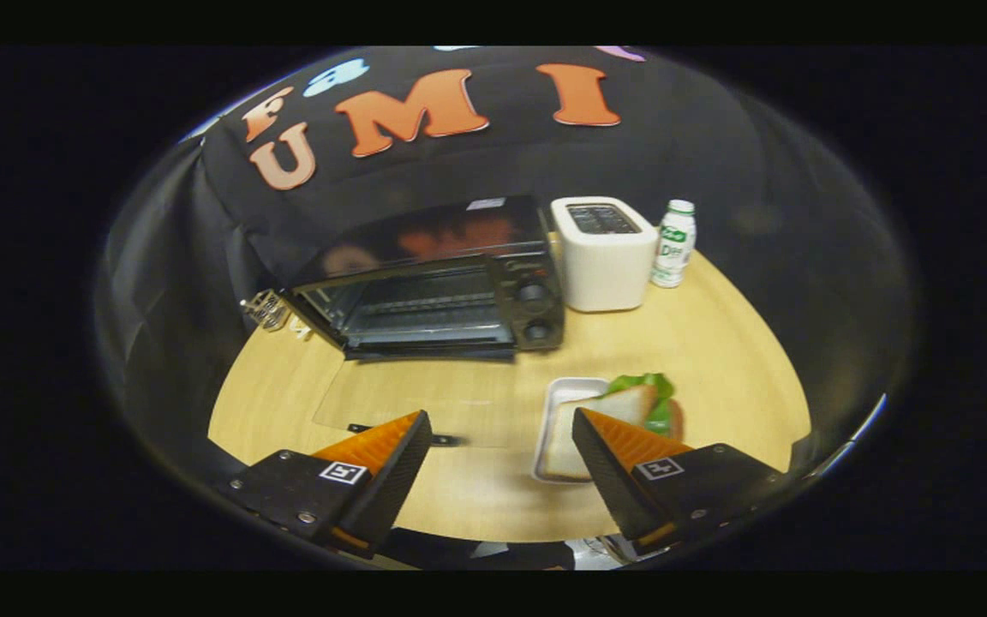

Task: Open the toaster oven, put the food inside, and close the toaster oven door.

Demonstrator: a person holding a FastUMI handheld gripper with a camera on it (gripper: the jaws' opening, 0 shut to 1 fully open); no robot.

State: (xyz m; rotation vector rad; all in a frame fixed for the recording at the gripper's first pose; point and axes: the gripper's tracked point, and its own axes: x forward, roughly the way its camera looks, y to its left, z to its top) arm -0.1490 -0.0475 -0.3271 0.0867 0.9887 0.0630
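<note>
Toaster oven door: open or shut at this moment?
Open. The toaster oven door lies folded down flat on the table, baring the rack inside. The open gripper holds nothing.

The toaster oven point(442, 287) is a dark, boxy appliance with a glossy top and two round knobs stacked on its right-hand panel. Its glass door point(412, 403) is swung fully down and lies flat on the worktop in front of it, so the wire rack inside the cavity shows. The food, a sandwich point(609, 420) of white bread with green lettuce and a bit of red showing at its far edge, lies flat in a shallow white tray point(555, 403) in front of the oven and to the right of the lowered door, close beside it.
</note>
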